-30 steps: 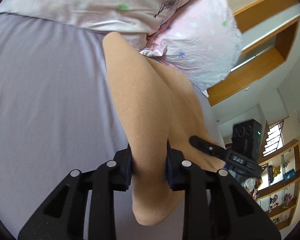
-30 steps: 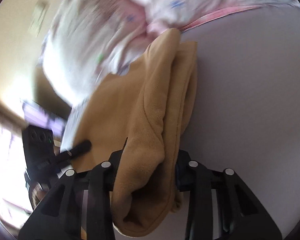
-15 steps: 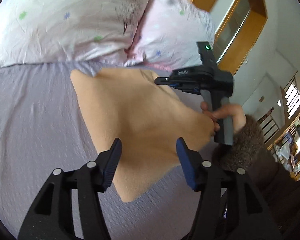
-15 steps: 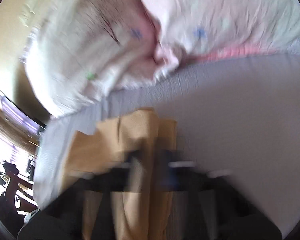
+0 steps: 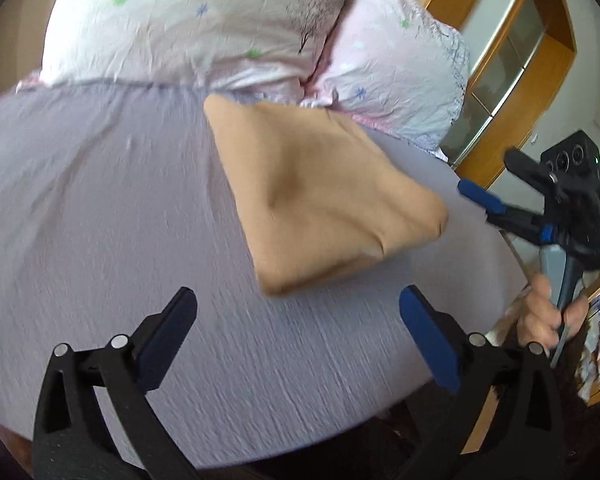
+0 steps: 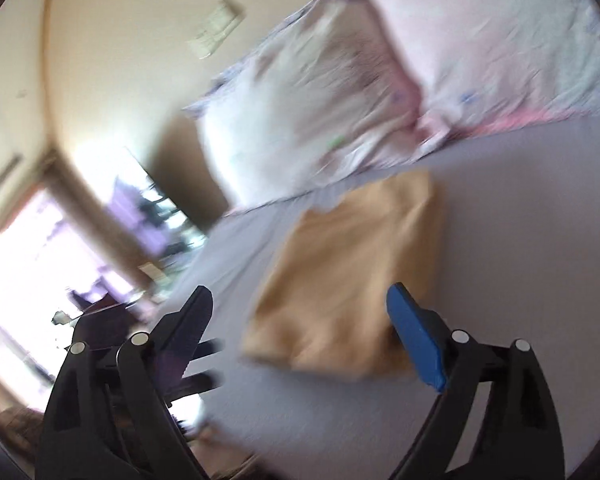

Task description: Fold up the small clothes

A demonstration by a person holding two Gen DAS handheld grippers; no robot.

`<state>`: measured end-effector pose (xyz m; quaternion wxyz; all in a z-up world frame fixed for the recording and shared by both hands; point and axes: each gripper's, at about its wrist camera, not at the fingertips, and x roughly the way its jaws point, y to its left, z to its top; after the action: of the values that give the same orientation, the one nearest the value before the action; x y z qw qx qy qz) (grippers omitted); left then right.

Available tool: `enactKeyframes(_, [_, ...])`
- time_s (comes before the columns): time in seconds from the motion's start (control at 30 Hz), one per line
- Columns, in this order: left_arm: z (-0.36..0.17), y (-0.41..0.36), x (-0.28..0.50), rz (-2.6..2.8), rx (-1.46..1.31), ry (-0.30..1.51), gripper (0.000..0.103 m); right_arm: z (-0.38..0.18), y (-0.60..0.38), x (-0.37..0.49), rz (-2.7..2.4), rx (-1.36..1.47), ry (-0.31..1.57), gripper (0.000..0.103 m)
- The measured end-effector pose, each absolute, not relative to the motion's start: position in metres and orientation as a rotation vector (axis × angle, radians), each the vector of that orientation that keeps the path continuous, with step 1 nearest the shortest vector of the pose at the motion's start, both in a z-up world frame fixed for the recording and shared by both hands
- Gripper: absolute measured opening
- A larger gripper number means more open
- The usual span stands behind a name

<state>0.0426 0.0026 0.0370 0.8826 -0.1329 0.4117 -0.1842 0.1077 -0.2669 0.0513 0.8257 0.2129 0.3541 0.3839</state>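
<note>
Left wrist: folded tan garment (image 5: 320, 200) on bed (image 5: 100, 200).

You're facing a bed (image 5: 100, 208) under a lavender sheet; the folded tan garment (image 5: 320, 208) lies flat near its head edge, touching two floral pillows (image 5: 204, 24).

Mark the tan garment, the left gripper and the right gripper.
tan garment (image 5: 320, 200): left wrist view, middle of folded top.
left gripper (image 5: 298, 334): left wrist view, gap between open fingertips.
right gripper (image 6: 300, 330): right wrist view, gap between open fingertips.
</note>
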Motion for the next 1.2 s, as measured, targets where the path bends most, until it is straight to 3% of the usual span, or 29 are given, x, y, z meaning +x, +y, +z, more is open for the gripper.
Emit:
enactKeyframes(0.17, [0.031,-0.003,0.032,-0.327,-0.248,0.875,0.101,-0.007,-0.271,0.133,0.511,0.444,1.016,0.086])
enactKeyframes(0.27, [0.027,-0.005,0.028,-0.292,-0.231,0.895,0.101,0.000,-0.288,0.114,0.528,0.501,0.948,0.088])
enactKeyframes(0.33, [0.023,-0.008,0.027,-0.260,-0.217,0.918,0.101,0.010,-0.289,0.097,0.491,0.449,0.901,0.102])
enactKeyframes(0.63, [0.010,-0.033,0.042,-0.086,-0.039,0.986,0.101,0.007,-0.238,0.061,0.275,0.046,0.887,0.102])
enactKeyframes(1.2, [0.005,-0.035,0.047,-0.004,0.014,1.000,0.101,-0.020,-0.208,0.061,0.215,-0.079,0.924,0.102])
